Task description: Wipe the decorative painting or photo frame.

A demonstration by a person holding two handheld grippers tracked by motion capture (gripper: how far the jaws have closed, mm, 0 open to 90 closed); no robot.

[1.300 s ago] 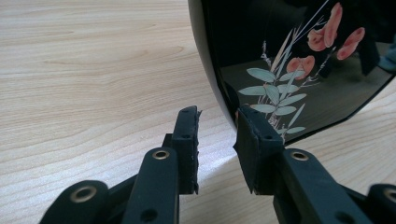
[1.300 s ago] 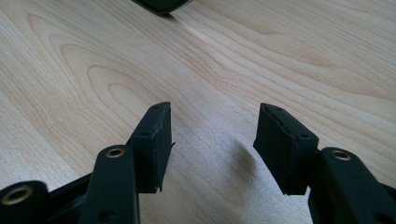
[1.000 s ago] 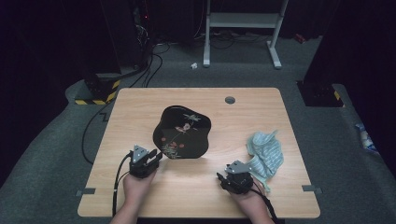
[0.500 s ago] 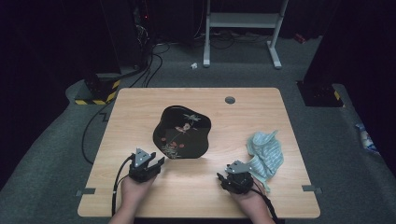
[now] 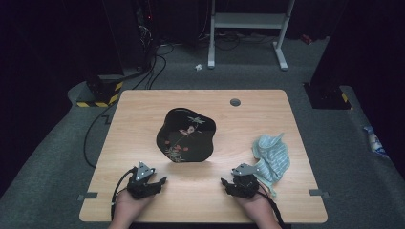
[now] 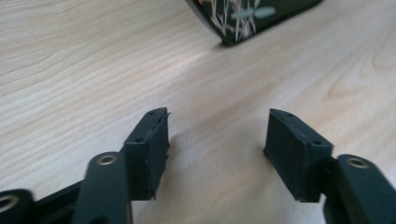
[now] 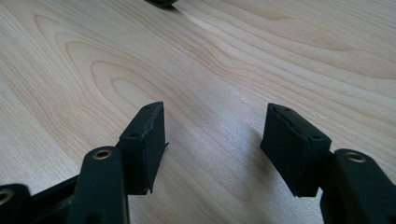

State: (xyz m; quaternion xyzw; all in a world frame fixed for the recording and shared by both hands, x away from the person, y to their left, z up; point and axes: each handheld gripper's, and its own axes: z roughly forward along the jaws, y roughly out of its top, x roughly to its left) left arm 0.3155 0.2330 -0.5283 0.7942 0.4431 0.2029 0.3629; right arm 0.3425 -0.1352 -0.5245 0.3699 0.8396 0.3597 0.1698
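Note:
A black lacquer tray point(image 5: 187, 136) with a painted flower design lies at the middle of the wooden table point(image 5: 143, 109). Its corner edge point(image 6: 254, 21) shows at the top of the left gripper view. My left gripper point(image 5: 160, 182) rests low near the table's front left, open, nothing between its jaws point(image 6: 215, 140). My right gripper point(image 5: 225, 183) sits near the front right, also open and empty point(image 7: 215, 135). A crumpled light blue striped cloth point(image 5: 272, 157) lies just right of the right gripper, apart from its jaws.
A round grey grommet point(image 5: 235, 102) is set in the table's far edge. Cables point(image 5: 95, 138) trail over the grey carpet at left. A white stand's legs point(image 5: 246, 28) stand beyond the table. Bare wood lies between the two grippers.
My left gripper has drawn back toward the table's front edge, away from the tray. The right gripper, tray and cloth have stayed put.

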